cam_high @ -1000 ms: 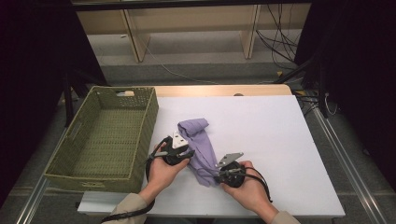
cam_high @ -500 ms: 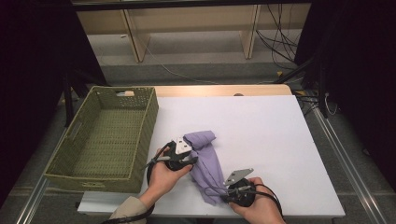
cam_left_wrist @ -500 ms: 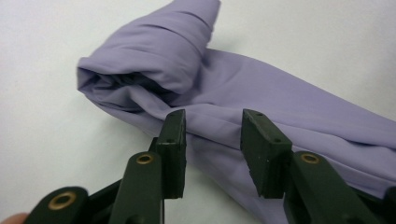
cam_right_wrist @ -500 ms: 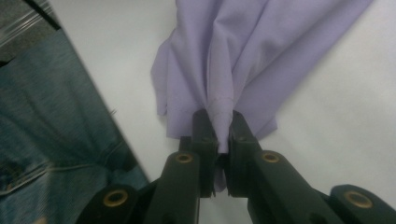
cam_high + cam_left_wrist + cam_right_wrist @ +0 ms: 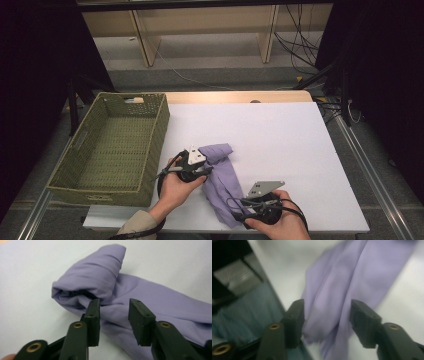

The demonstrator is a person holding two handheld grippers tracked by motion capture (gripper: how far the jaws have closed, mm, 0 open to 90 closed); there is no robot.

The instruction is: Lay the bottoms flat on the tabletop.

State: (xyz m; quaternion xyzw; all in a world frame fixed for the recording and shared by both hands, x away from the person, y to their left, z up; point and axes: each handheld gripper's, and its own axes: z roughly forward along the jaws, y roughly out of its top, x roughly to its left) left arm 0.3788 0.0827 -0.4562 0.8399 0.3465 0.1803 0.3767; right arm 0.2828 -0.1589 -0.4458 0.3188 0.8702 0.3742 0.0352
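A lavender cloth [image 5: 222, 175] lies bunched on the white table [image 5: 295, 140], its near end by the front edge. My left gripper [image 5: 207, 170] sits at the cloth's folded far end. In the left gripper view its jaws [image 5: 113, 307] stand apart astride a fold of the cloth [image 5: 155, 297], having just closed a little, without pinching it. My right gripper [image 5: 237, 216] is at the cloth's near end. Its jaws [image 5: 327, 307] have just been opening and stand wide, with the cloth [image 5: 352, 270] lying loose between them.
A green woven basket [image 5: 156, 142] stands at the table's left side, close to my left hand. The table's front edge and the floor below appear at the left of the right gripper view. Bare tabletop stretches to the right and back.
My right gripper dragged the cloth's near end toward the front edge, then opened and let it go. The cloth's far end slid nearer. The left hand stayed where it was.
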